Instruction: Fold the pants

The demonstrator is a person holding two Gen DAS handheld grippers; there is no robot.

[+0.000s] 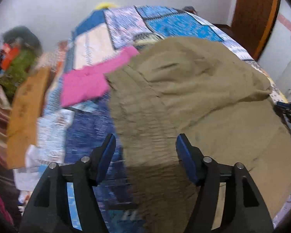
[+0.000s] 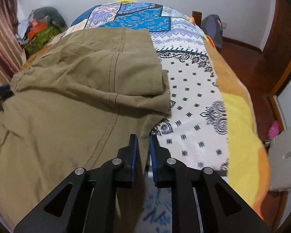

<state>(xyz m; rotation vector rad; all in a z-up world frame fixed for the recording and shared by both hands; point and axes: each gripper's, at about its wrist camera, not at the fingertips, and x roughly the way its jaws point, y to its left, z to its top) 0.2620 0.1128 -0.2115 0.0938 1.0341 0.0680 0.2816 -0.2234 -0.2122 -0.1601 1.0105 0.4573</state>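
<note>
A bed covered with a blue and white patchwork-print quilt [image 2: 192, 89] fills both views, with an orange and yellow blanket edge [image 2: 240, 104] along its right side. White walls stand behind it, a reddish-brown wooden floor [image 2: 248, 58] lies to the right, and a brown wooden door [image 1: 252, 13] shows in the left wrist view. A bright pink garment [image 1: 87, 79] lies flat on the quilt just beside the khaki cotton pants [image 2: 67, 101]. The pants are spread across the bed, their far part doubled back over the near part.

The left gripper [image 1: 144, 147] stands wide open, its blue-padded fingers either side of a wrinkled strip of the pants' left edge. The right gripper [image 2: 143, 145] is nearly closed, pinching the pants' right edge between its pads.
</note>
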